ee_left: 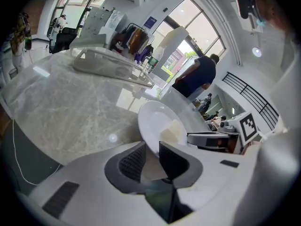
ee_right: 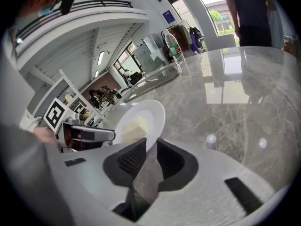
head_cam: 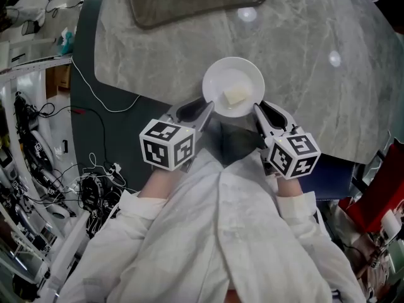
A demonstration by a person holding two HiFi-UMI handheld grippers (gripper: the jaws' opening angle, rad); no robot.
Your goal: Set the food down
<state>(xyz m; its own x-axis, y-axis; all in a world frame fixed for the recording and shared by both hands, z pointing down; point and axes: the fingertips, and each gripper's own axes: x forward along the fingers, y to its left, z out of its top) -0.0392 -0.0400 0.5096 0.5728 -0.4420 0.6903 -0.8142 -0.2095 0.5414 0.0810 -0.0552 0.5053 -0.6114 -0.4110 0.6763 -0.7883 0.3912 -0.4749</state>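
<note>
Plate (head_cam: pixel 243 74): white, at the near edge of the table (head_cam: pixel 303 55); cannot tell whether it rests there or is off it.
Food (head_cam: pixel 236 96): pale block on the plate, kind unclear.
Left gripper (head_cam: pixel 205 110): jaws narrow, clamped on the plate's left rim.
Right gripper (head_cam: pixel 260 113): jaws narrow, clamped on the right rim.
Tray (head_cam: pixel 189 2): far side, cut off at the top.

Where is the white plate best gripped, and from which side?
Grip the plate by its thin rim, at opposite edges, from left and right: it is shallow and the food sits in the middle. The left gripper and right gripper hold it so.
</note>
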